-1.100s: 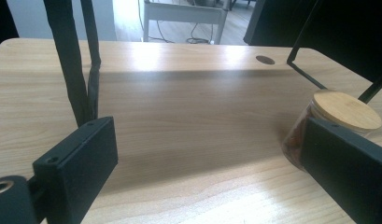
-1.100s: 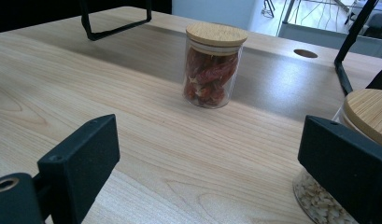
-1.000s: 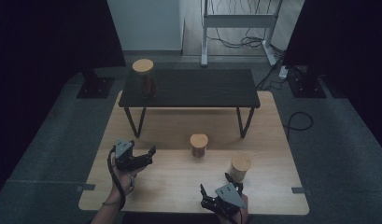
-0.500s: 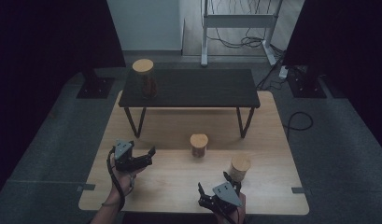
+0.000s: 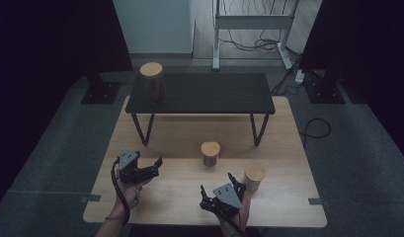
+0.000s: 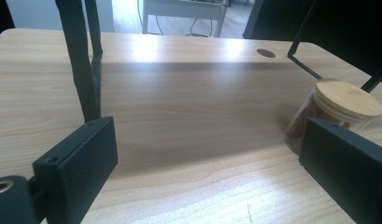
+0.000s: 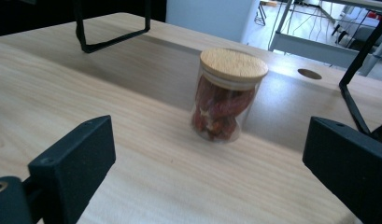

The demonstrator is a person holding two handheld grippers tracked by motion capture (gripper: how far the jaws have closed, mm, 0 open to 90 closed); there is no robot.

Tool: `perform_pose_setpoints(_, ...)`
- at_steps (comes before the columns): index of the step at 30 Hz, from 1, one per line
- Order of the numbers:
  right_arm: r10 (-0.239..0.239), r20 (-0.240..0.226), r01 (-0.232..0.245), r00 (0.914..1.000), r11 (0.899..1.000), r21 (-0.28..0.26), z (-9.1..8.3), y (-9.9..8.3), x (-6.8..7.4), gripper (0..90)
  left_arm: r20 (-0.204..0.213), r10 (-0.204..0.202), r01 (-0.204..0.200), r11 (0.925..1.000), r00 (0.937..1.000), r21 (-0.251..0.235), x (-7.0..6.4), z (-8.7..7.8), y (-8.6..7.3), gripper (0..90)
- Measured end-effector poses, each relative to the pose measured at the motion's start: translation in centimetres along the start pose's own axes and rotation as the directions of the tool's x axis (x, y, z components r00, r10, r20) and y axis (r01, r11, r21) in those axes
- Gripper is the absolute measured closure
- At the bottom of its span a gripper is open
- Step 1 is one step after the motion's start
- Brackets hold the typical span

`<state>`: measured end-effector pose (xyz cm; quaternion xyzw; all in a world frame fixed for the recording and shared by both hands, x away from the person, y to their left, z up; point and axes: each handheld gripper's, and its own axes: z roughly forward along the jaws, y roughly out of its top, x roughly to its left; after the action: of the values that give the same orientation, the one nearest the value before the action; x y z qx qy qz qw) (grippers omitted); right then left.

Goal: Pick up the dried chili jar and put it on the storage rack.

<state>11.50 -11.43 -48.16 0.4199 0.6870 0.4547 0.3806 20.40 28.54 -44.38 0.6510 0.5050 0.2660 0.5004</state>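
Three glass jars with wooden lids are in the high view. One jar (image 5: 152,83) stands on the left end of a low black bench (image 5: 204,94). A middle jar (image 5: 210,153) sits on the wooden table (image 5: 180,197) in front of the bench. A right jar (image 5: 254,177) is nearer the front. My left gripper (image 5: 155,167) is open at the front left, pointing right. In the left gripper view (image 6: 207,154) the middle jar (image 6: 336,109) is off to the right. My right gripper (image 5: 218,184) is open just left of the right jar. It (image 7: 212,163) faces the middle jar (image 7: 228,95), which holds red pieces.
The bench's black legs (image 5: 142,129) stand on the table behind the jars, and they show as legs (image 6: 83,60) and a leg (image 7: 359,100) in the gripper views. A cable hole (image 7: 309,73) is in the tabletop. Beyond the table are a white frame (image 5: 251,22) and floor cables (image 5: 315,129).
My right gripper has shifted slightly forward and to the left, toward the middle jar. The left gripper and the jars have stayed about where they were.
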Motion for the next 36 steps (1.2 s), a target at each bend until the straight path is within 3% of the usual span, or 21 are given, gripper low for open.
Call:
perform_pose_setpoints(10,-0.005,0.018,0.005,0.9998,1.0,-0.003,2.4,1.2,-0.3,0.9,0.006,-0.004,0.004,0.9999,1.0,-0.011,-0.1,-0.4,0.1,4.2)
perform_pose_setpoints(14,0.01,0.017,-0.01,0.9998,1.0,0.001,3.4,1.2,-0.7,0.0,0.013,0.002,-0.002,0.9999,0.9999,-0.011,-0.3,-0.4,0.1,4.2)
perform_pose_setpoints(36,-0.007,0.044,0.005,0.999,0.999,0.036,6.7,1.2,-0.8,0.0,0.003,-0.011,0.011,0.9999,0.9999,0.013,0.3,0.2,0.0,4.2)
